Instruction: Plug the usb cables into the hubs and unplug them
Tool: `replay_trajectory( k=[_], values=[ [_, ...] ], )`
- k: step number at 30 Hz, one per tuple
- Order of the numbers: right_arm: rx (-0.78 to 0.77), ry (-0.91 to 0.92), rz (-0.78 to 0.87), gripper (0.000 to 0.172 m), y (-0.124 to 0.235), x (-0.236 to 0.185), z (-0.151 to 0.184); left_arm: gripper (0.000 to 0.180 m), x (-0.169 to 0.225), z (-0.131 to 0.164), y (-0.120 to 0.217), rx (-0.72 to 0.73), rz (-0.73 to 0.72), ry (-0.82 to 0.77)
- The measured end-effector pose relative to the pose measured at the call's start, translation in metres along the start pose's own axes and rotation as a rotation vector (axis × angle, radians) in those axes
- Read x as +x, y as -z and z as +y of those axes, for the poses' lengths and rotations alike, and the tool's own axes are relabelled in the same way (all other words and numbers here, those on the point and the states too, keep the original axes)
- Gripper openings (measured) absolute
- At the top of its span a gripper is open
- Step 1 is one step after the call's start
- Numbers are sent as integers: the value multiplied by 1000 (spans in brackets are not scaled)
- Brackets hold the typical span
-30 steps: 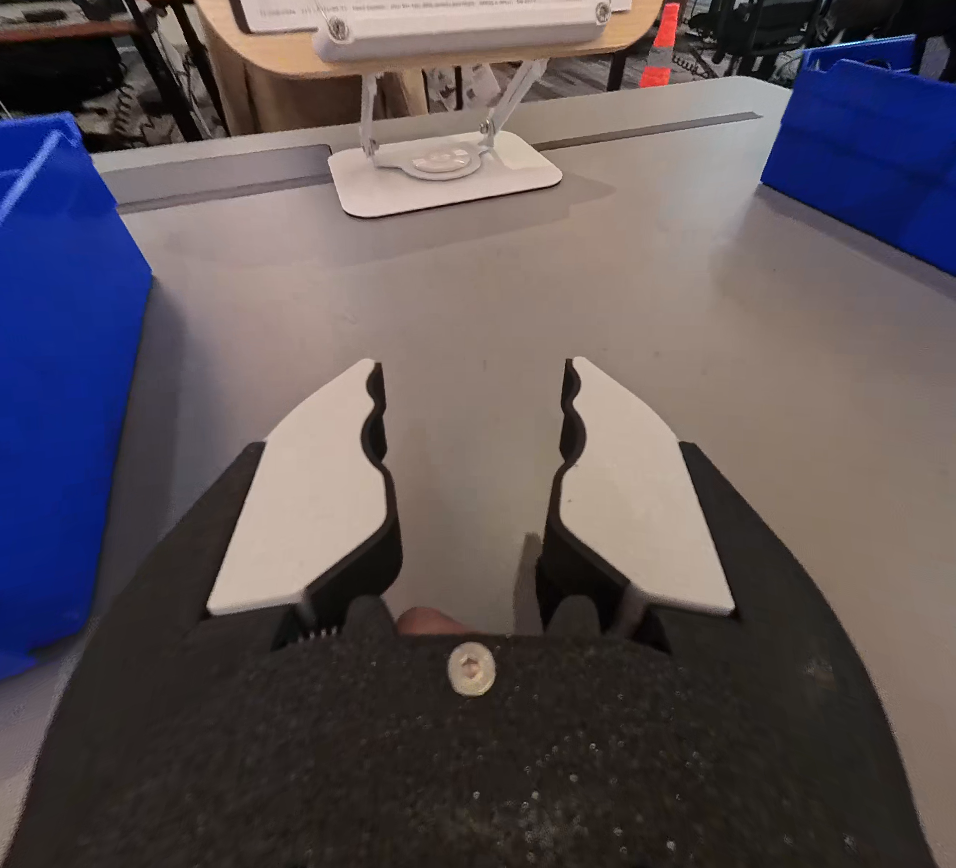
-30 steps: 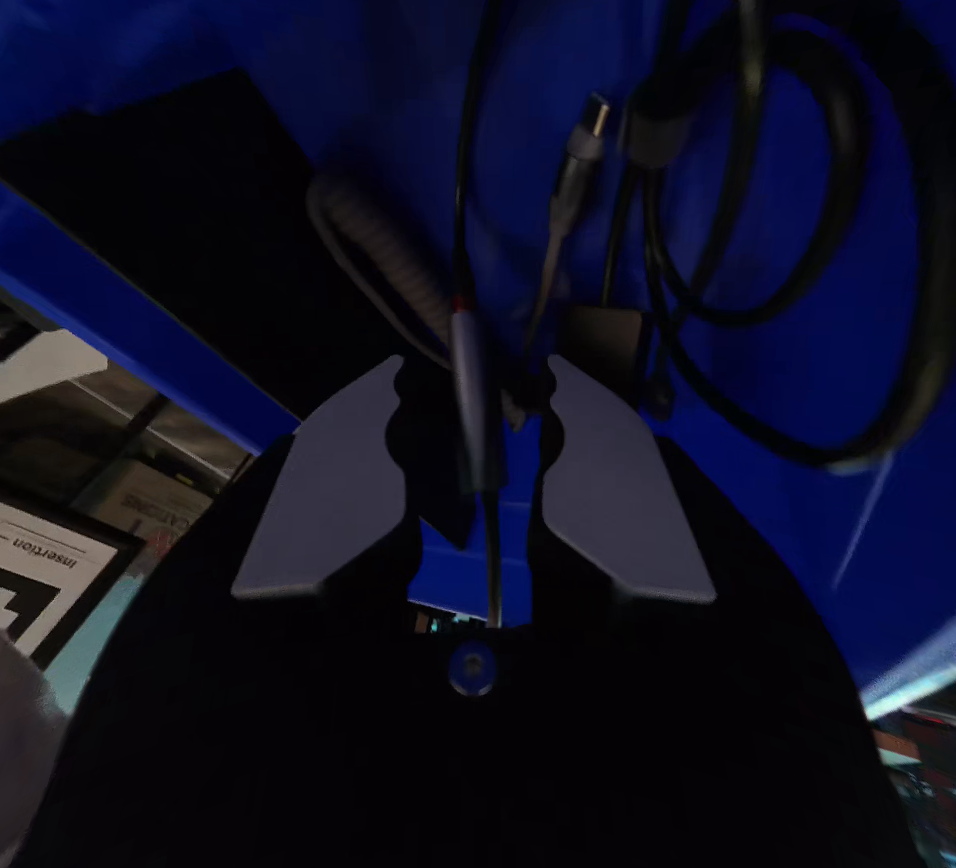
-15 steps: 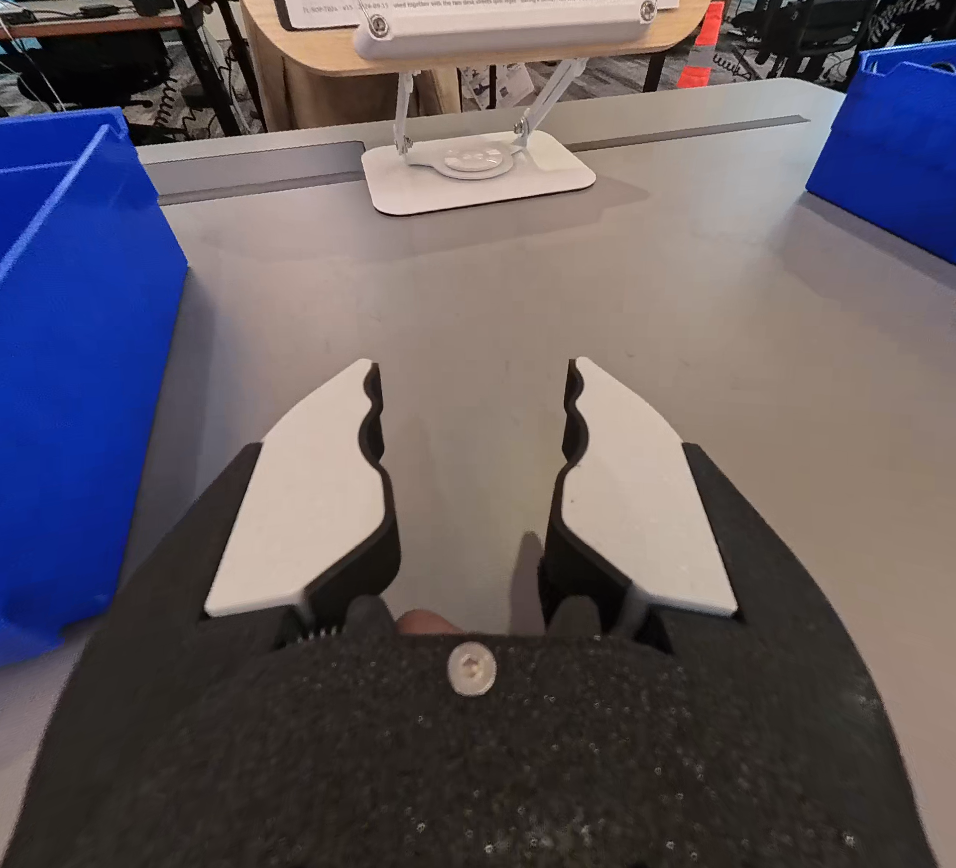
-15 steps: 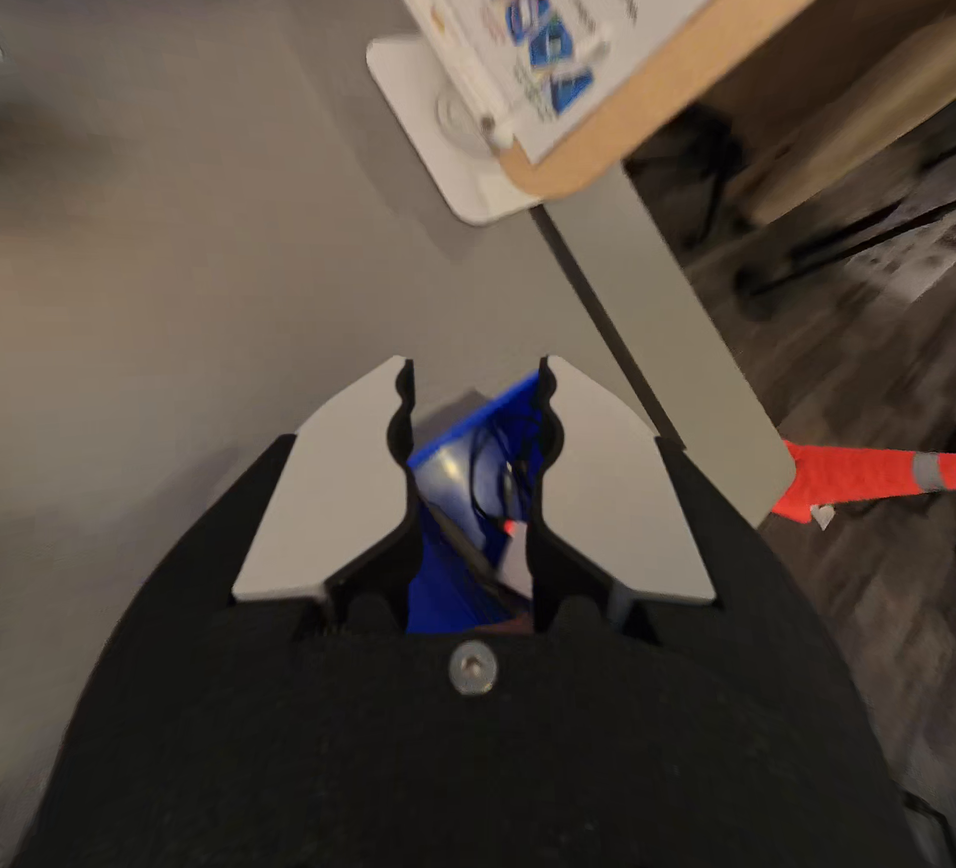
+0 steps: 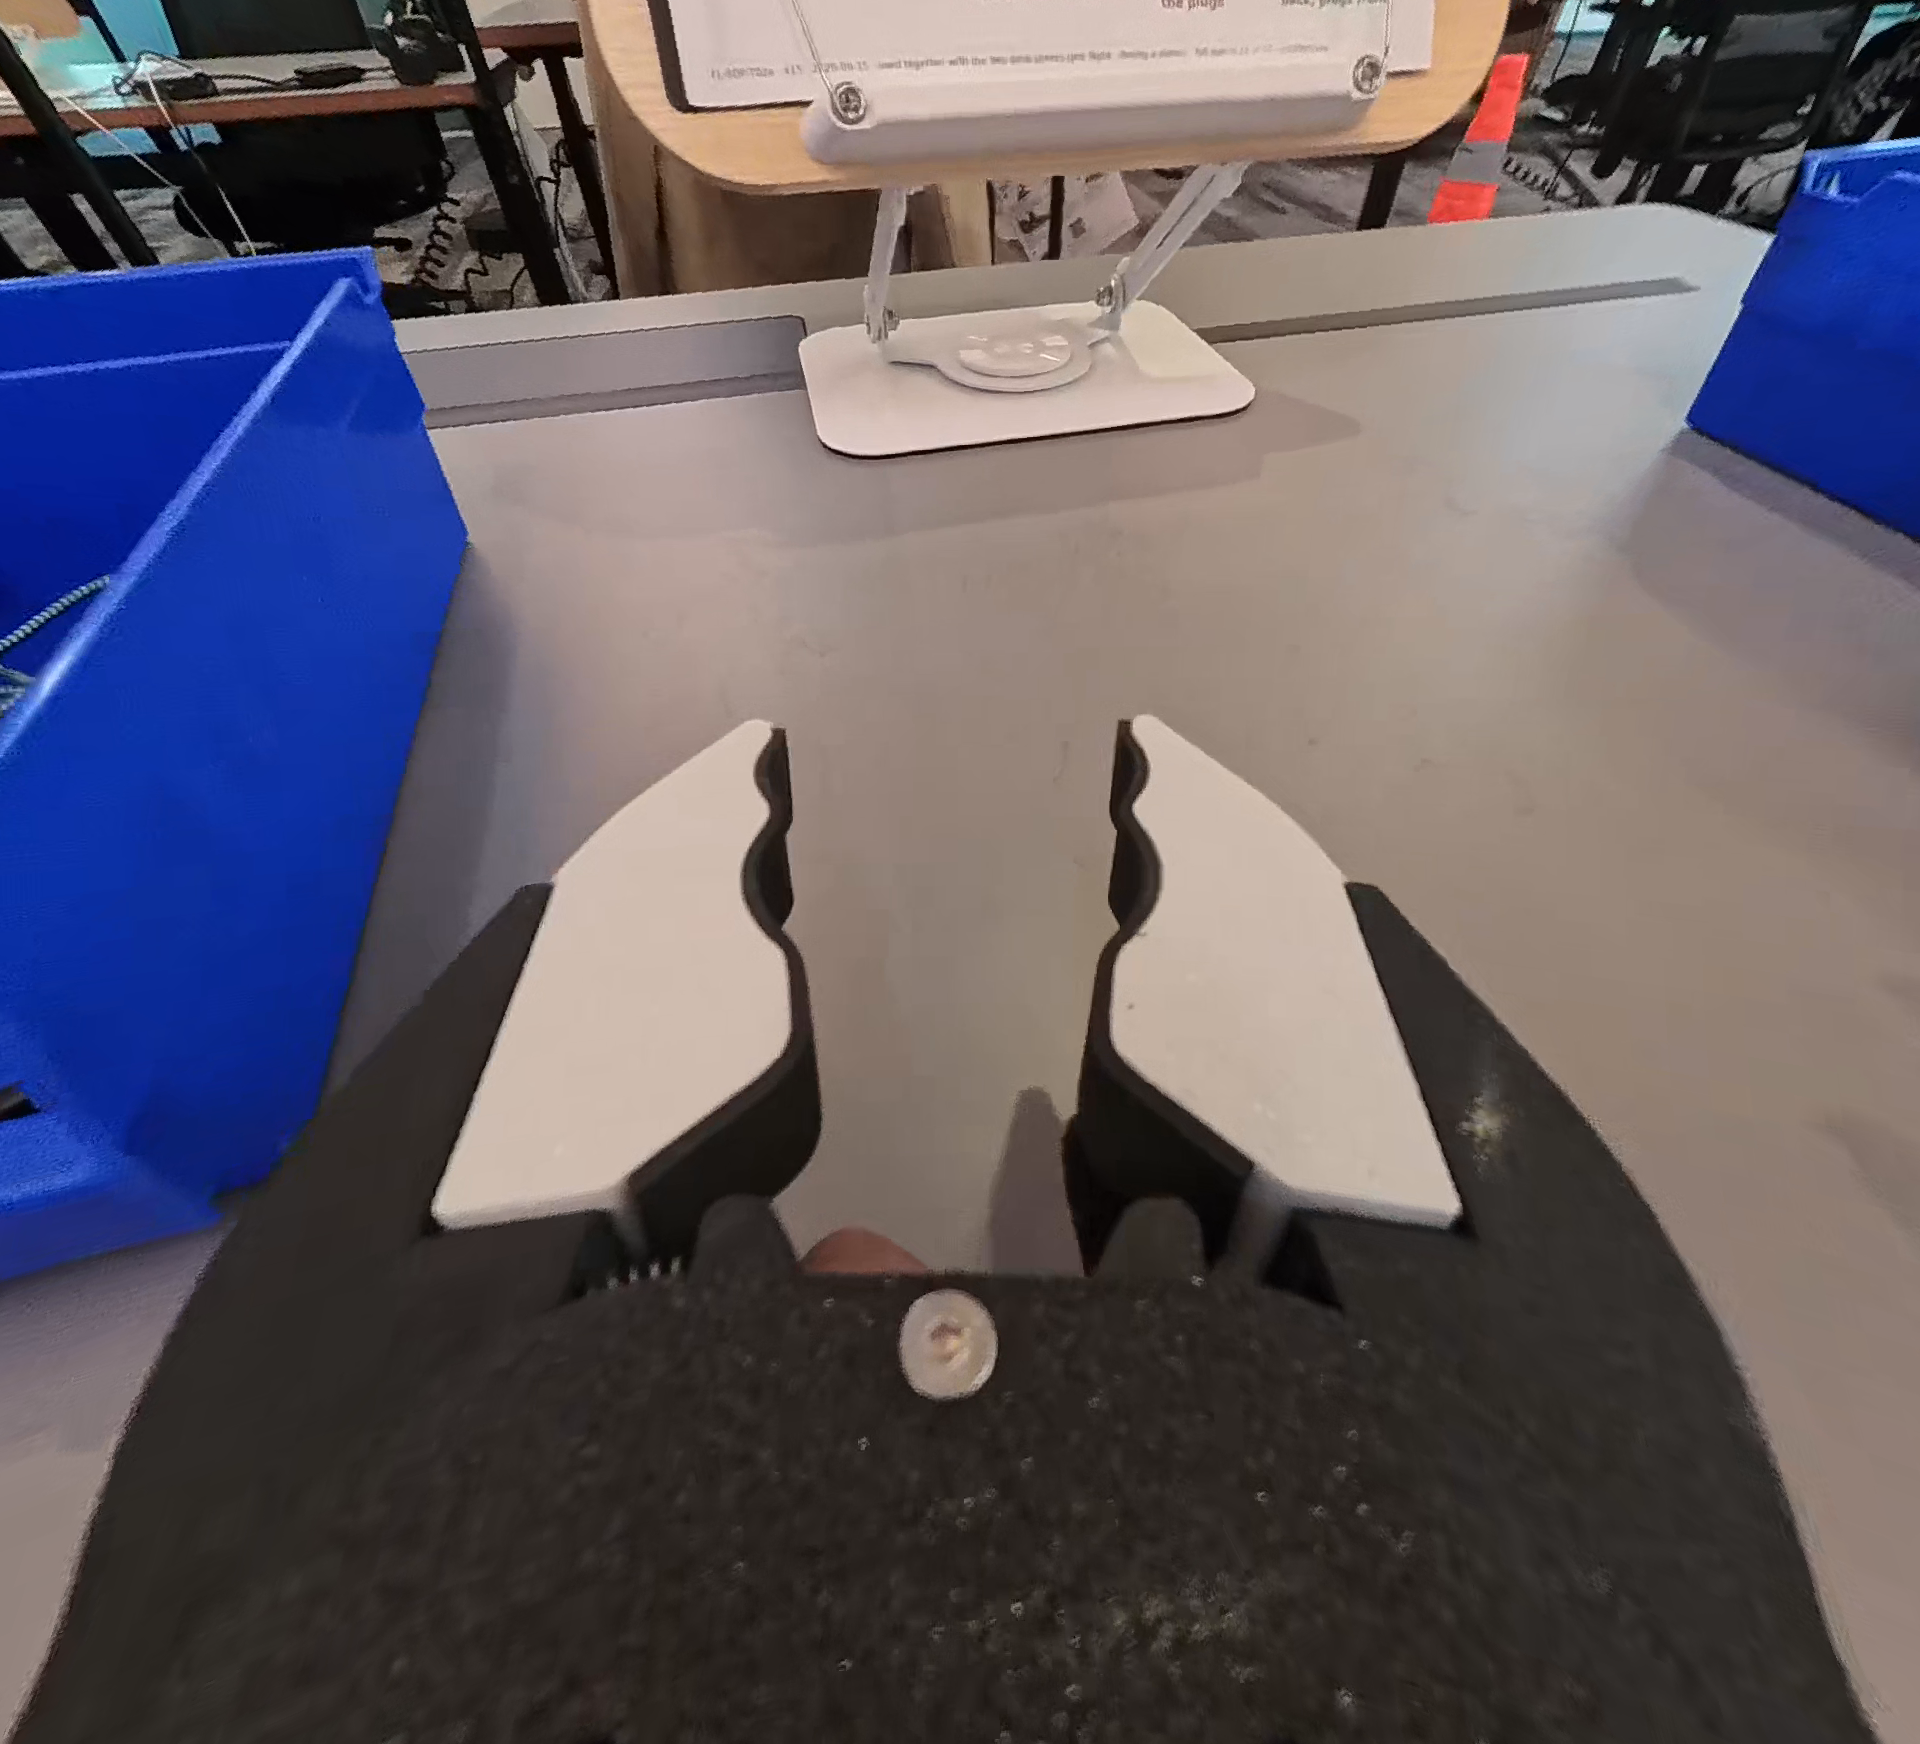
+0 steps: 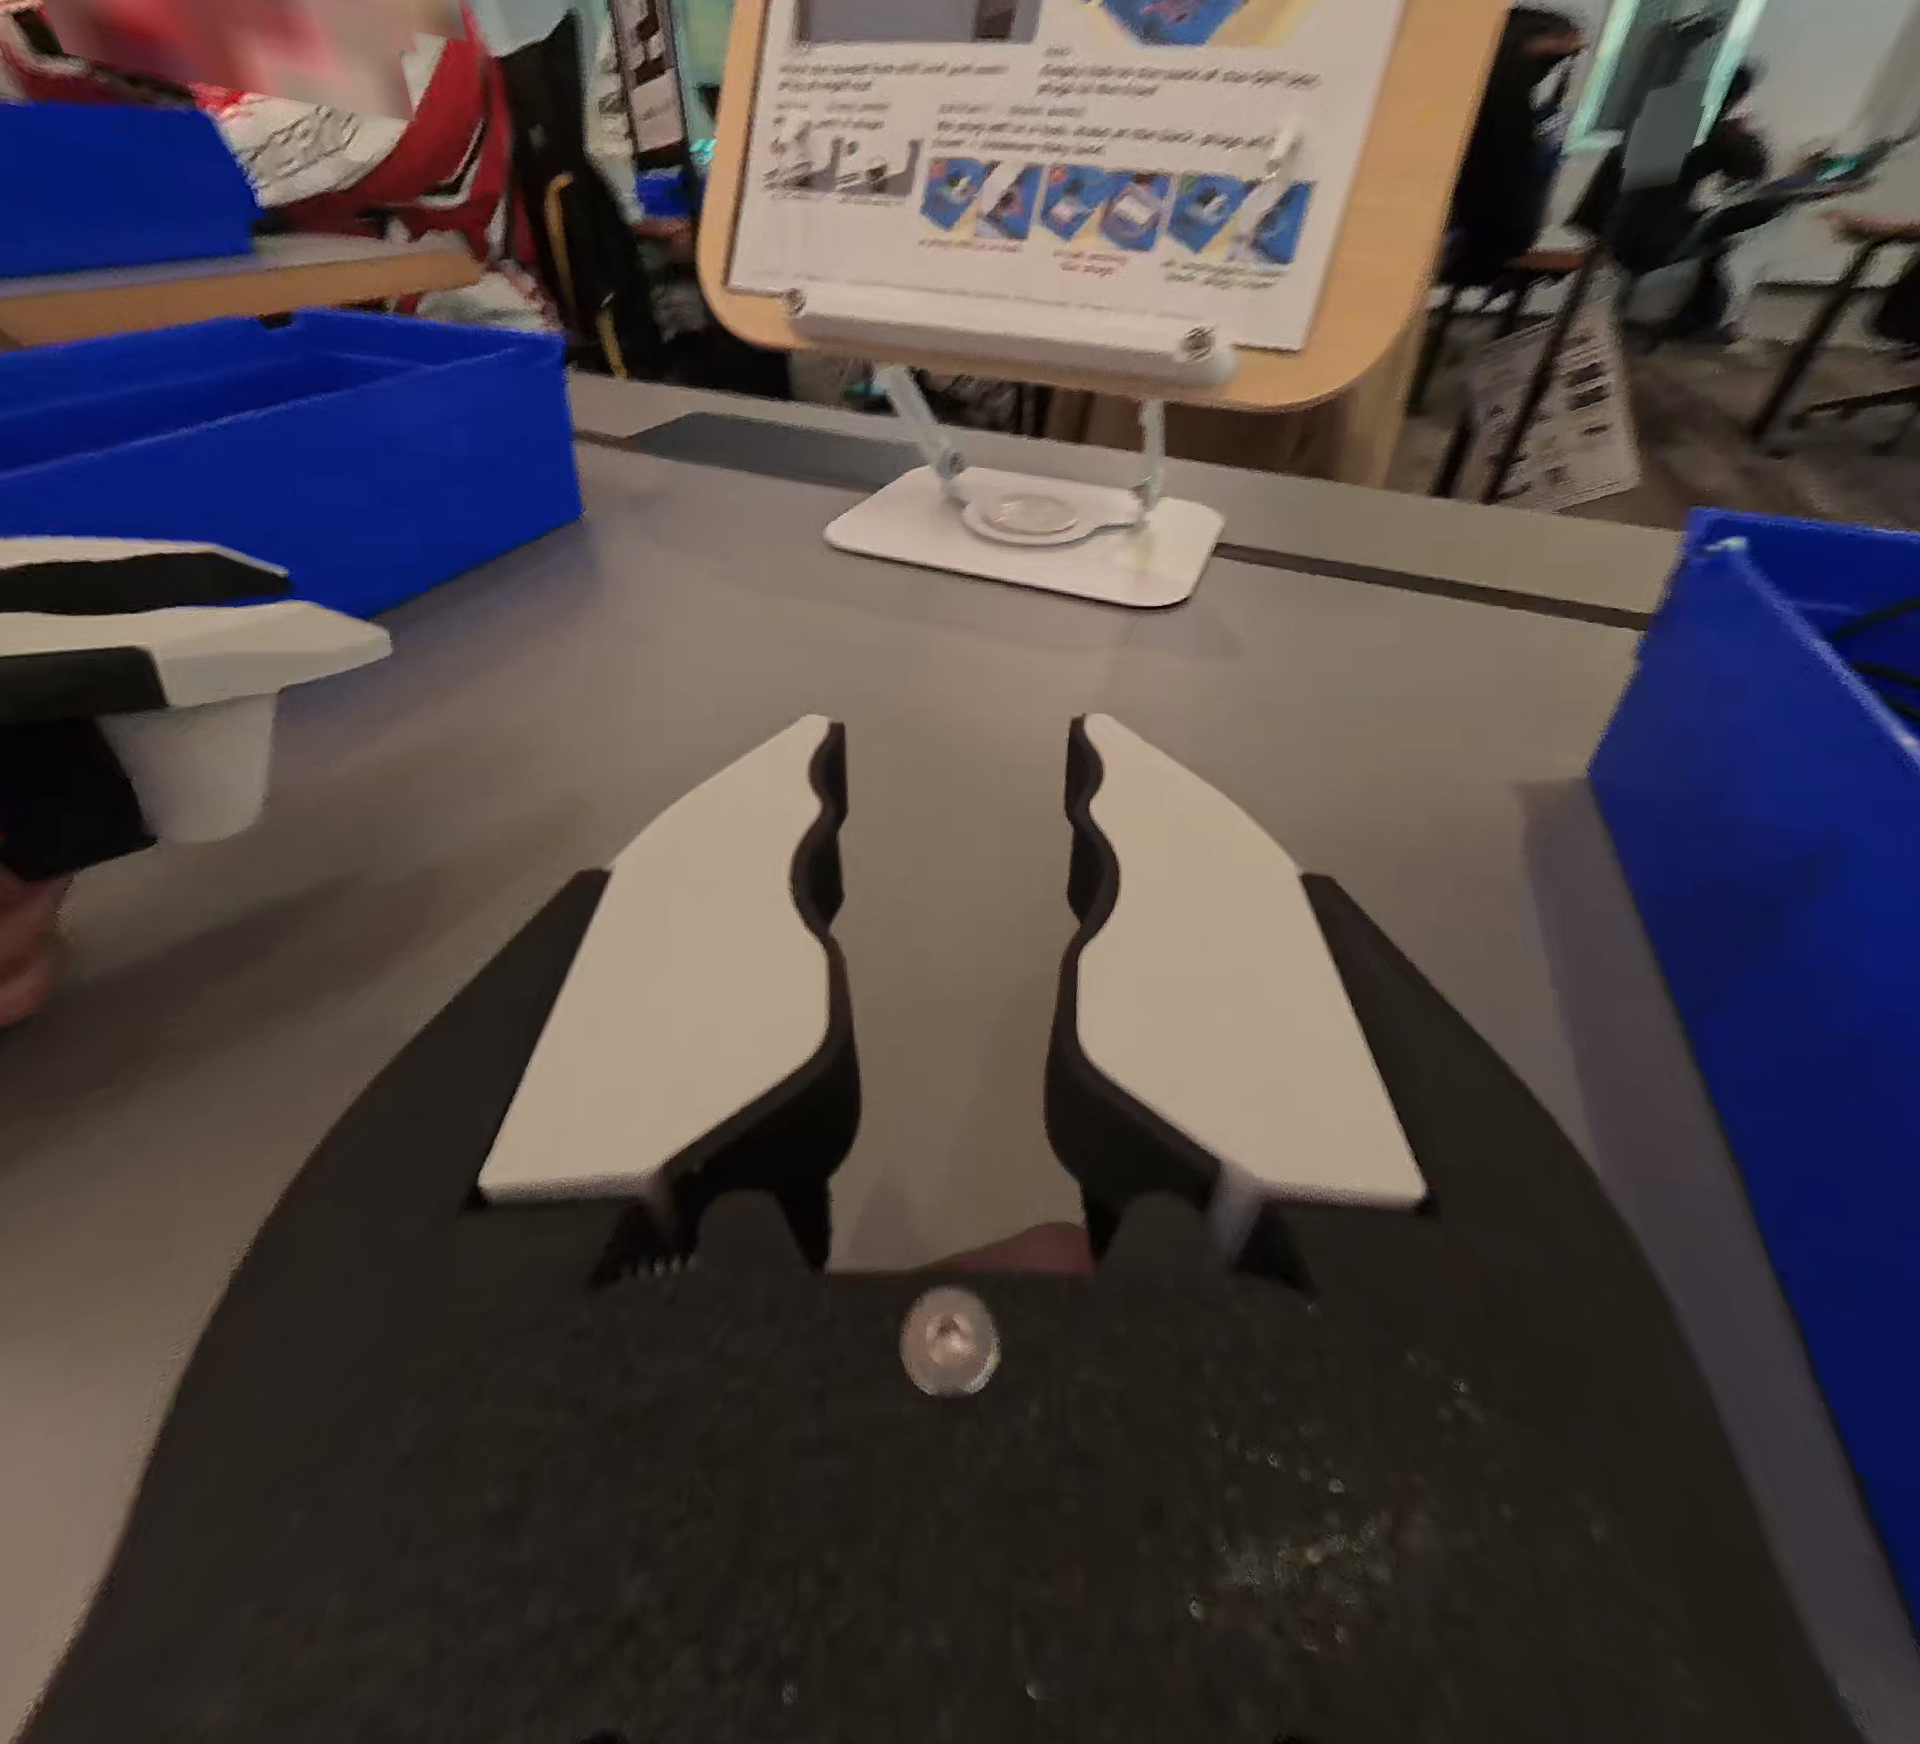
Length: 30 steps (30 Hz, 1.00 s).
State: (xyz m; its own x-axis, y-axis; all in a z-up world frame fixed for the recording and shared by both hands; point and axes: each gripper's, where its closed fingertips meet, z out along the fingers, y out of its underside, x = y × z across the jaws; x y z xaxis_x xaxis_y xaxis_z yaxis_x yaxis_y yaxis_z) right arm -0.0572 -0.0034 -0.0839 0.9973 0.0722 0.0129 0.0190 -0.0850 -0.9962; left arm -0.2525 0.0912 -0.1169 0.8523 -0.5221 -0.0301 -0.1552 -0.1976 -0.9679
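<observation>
The grey counter (image 5: 1039, 614) lay bare between blue bins at nine o'clock (image 5: 208, 655) and three o'clock (image 6: 1766, 863), cables (image 6: 1881, 655) seemingly inside; left claw (image 5: 951, 738) wide, right claw (image 6: 956, 733) narrower, both held nothing, likely awaiting pickup.

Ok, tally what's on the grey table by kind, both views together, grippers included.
Blue bins: 2, left bin, right bin
White stand with instruction board: 1
Grippers: 2, left gripper, right gripper, both open and empty
Total: 5
</observation>
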Motion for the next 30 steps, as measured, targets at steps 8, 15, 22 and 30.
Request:
replay_trajectory(
  k=[8, 15, 22, 30],
  values=[
    [-21, 7, 29, 43, -1, 3, 16, 54, -3, 1, -1, -9, 26, 55],
    [-40, -16, 11, 42, -4, 3, 18, 54, -1, 2, -2, -17, 37, 48],
    [-38, 4, 17, 43, -4, 2, 18, 58, 2, 3, -3, -28, 28, 14],
    [-26, 3, 86, 48, 32, 23, 12, 62, 2, 5, -5, -42, 25, 12]
  ],
)
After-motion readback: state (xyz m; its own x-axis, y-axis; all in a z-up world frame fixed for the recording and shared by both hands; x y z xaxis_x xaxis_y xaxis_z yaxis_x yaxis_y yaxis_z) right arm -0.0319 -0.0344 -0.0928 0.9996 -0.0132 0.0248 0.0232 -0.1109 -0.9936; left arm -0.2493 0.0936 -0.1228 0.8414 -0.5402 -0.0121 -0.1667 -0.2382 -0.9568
